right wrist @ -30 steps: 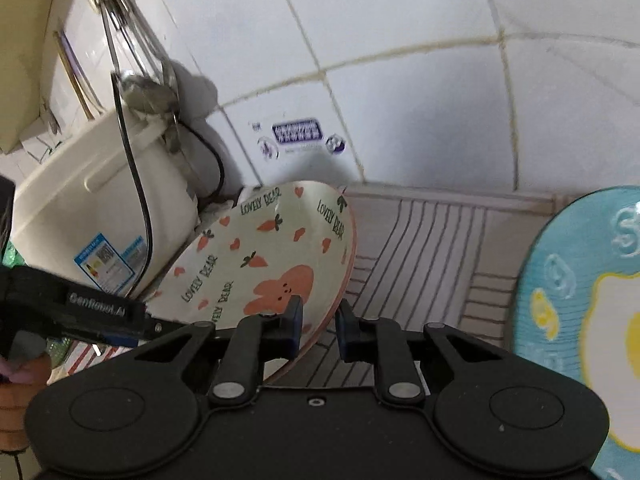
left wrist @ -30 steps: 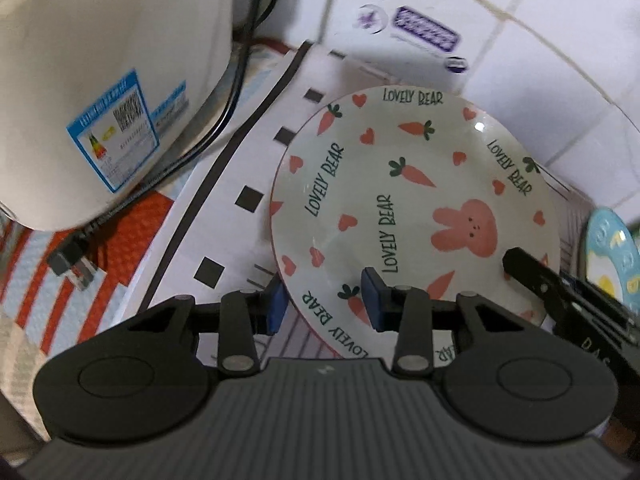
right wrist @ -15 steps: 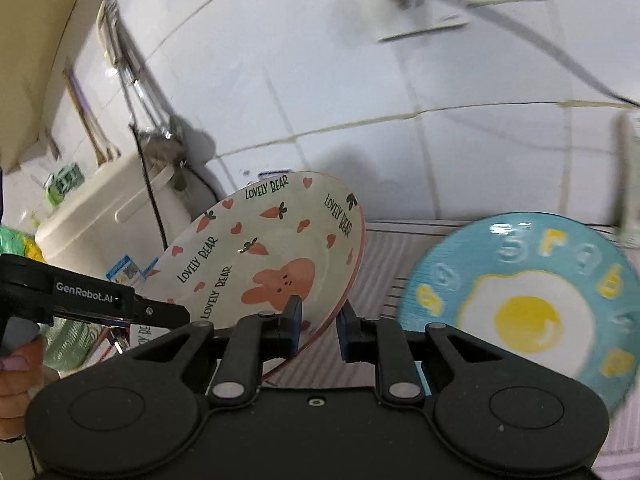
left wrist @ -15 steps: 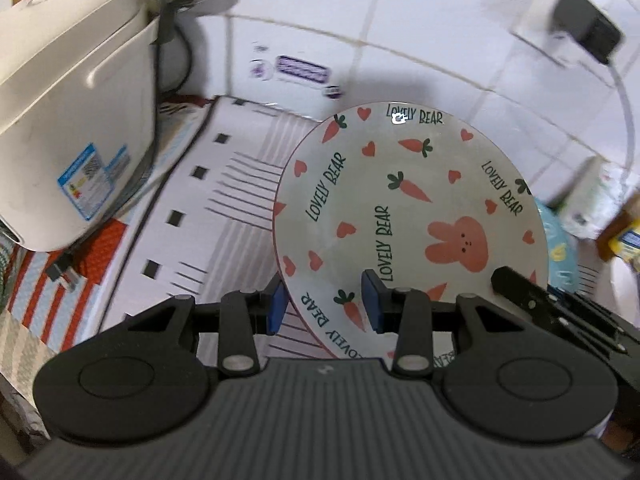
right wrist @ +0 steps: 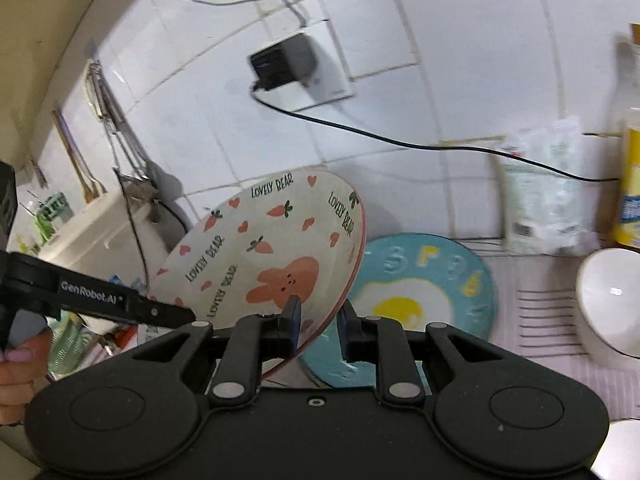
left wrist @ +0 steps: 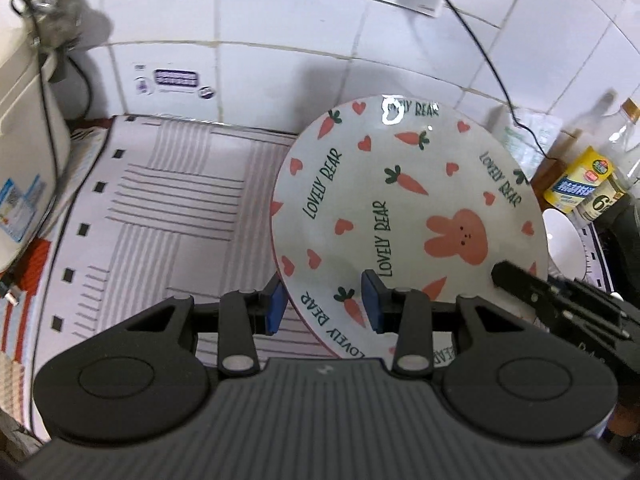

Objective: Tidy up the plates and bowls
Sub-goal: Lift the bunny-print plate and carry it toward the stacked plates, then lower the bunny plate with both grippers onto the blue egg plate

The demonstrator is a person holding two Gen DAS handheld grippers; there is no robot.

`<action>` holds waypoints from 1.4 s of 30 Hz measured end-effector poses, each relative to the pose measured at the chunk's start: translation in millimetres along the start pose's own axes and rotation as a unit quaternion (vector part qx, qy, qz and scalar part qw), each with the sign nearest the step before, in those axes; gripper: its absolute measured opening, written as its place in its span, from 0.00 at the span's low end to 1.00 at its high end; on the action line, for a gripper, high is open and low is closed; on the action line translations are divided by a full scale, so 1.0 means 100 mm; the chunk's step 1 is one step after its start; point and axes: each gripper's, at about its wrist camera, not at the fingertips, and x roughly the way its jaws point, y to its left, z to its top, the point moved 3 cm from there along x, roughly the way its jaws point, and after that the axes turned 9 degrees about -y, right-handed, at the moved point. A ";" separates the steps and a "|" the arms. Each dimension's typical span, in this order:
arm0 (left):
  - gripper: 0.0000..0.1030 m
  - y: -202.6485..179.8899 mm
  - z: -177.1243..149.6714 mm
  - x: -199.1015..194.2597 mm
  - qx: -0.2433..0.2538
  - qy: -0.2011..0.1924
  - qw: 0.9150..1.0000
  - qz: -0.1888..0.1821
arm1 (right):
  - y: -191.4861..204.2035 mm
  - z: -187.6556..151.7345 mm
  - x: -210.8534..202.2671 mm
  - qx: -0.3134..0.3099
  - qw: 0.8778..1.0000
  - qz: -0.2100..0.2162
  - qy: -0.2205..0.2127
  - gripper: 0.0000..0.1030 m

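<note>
Left gripper (left wrist: pixel 325 306): clamped on rabbit plate (left wrist: pixel 408 216) rim
Right gripper (right wrist: pixel 318 326): clamped on the same plate's opposite rim
Plate: tilted, lifted above blue egg plate (right wrist: pixel 420 288)
White bowl (right wrist: pixel 610 300): right, apart

Plates: two, a bunny plate (right wrist: pixel 276 256) and a blue egg plate (right wrist: pixel 420 292)
Bowls: one white bowl (right wrist: pixel 612 300)
Grippers: two, left gripper (left wrist: pixel 325 307) and right gripper (right wrist: pixel 319 322)
Bottles: two bottles (left wrist: pixel 592 176)
Plastic bags: one bag (right wrist: pixel 544 196)
Plugs: one black plug (right wrist: pixel 280 62)
</note>
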 end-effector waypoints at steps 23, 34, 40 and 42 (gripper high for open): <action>0.37 -0.42 -0.09 0.89 0.018 0.080 0.997 -0.006 | -0.84 -0.14 0.37 0.060 0.994 -0.071 0.060 0.23; 0.37 -0.52 -0.05 1.00 0.026 0.126 0.992 0.006 | -0.84 -0.13 0.47 0.046 0.990 -0.112 0.075 0.23; 0.37 -0.57 -0.05 1.03 0.034 0.142 0.989 0.020 | -0.81 -0.15 0.55 0.045 0.984 -0.145 0.091 0.29; 0.37 -0.57 -0.05 1.03 0.029 0.143 0.989 0.025 | -0.75 -0.14 0.58 0.031 0.981 -0.170 0.092 0.33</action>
